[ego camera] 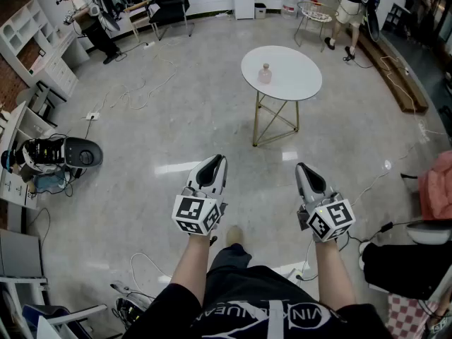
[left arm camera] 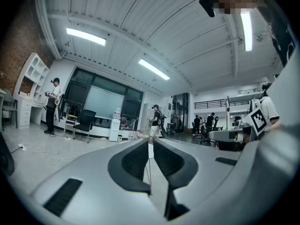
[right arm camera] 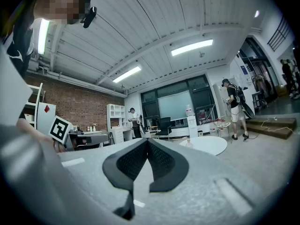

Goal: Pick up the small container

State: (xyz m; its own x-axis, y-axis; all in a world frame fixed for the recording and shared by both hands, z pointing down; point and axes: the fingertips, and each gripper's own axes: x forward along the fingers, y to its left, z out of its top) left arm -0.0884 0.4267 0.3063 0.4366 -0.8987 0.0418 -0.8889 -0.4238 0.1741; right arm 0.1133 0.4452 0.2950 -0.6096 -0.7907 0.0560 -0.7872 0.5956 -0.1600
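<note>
A small pale pink container stands upright on a round white table some way ahead of me. In the right gripper view the container shows small on the table, just right of the jaws. My left gripper and right gripper are held side by side over the floor, well short of the table. Both are shut with nothing between their jaws. In the left gripper view my left gripper points level across the room, with only a thin slit between its pads.
The table rests on thin gold legs. Cables trail across the glossy floor. White shelves line the left wall, a wire chair stands at the back, and a pink cloth lies at right. People stand at the far edges.
</note>
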